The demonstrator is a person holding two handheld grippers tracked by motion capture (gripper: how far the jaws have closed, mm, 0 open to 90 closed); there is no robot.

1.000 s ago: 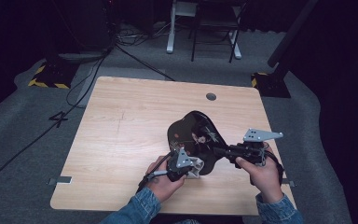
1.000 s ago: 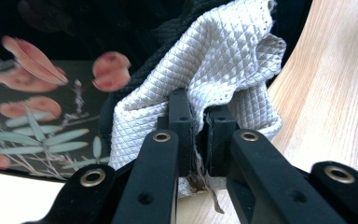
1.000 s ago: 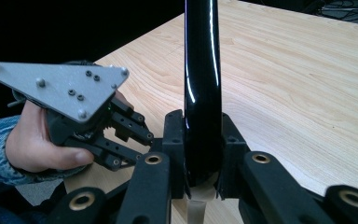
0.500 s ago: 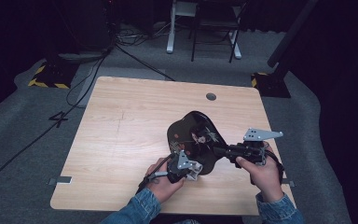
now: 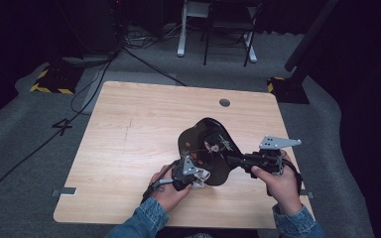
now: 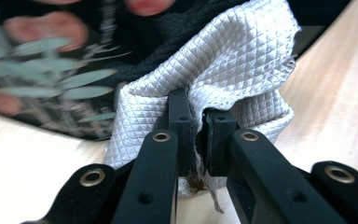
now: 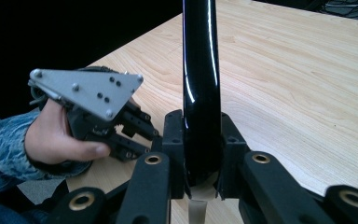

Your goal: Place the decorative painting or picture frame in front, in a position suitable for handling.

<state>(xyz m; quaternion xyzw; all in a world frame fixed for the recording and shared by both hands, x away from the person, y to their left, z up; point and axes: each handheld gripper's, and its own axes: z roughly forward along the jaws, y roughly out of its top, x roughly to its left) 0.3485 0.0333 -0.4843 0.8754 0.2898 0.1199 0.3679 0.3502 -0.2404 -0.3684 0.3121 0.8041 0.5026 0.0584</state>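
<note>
A black glossy plate (image 5: 206,144) with a leaf and flower print stands tilted on its edge near the table's front. My right gripper (image 5: 238,159) is shut on its right rim; in the right gripper view the jaws (image 7: 200,140) clamp the plate's thin black edge (image 7: 200,60). A pale grey quilted cloth (image 6: 233,65) is bunched between the jaws of my left gripper (image 6: 198,119), which is shut on it. The cloth (image 5: 202,176) rests against the plate's lower front face (image 6: 51,79), beside my left gripper (image 5: 191,171). The left hand and its gripper (image 7: 91,95) also show left of the plate.
The wooden table (image 5: 129,124) has a small round hole (image 5: 224,102) near its far edge. Beyond it on the dark floor are cables (image 5: 104,64), a chair base (image 5: 218,29) and yellow-black striped stands (image 5: 49,82).
</note>
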